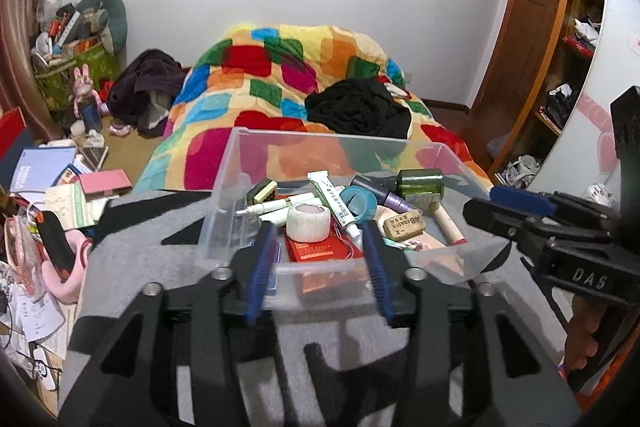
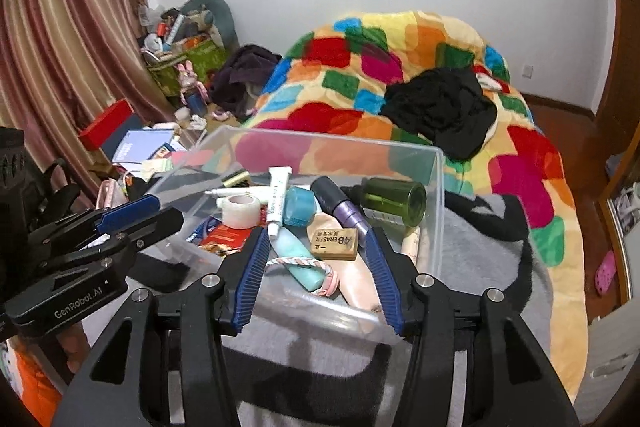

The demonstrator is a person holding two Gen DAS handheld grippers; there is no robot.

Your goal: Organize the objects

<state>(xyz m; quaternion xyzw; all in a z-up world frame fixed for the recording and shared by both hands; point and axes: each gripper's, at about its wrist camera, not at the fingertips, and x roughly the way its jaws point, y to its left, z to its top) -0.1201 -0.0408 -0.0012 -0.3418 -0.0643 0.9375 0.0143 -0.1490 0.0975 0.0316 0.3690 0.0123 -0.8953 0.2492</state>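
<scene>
A clear plastic bin (image 1: 224, 187) (image 2: 434, 187) stands on a grey and black blanket and holds several small items. Among them are a white tape roll (image 1: 309, 223) (image 2: 239, 209), a teal tape roll (image 1: 359, 203) (image 2: 299, 206), a green bottle (image 1: 420, 183) (image 2: 394, 202), a tan eraser (image 1: 402, 225) (image 2: 335, 245), a white tube (image 1: 338, 207) (image 2: 277, 197) and a red packet (image 1: 320, 250). My left gripper (image 1: 320, 227) is open and empty at the bin's near wall. My right gripper (image 2: 316, 239) is open and empty over the near right part of the bin.
A bed with a colourful patchwork quilt (image 1: 280, 75) (image 2: 520, 163) and black clothes (image 1: 360, 107) lies behind the bin. Books, papers and bags clutter the floor at the left (image 1: 48, 187). Wooden shelves (image 1: 572, 67) stand at the right.
</scene>
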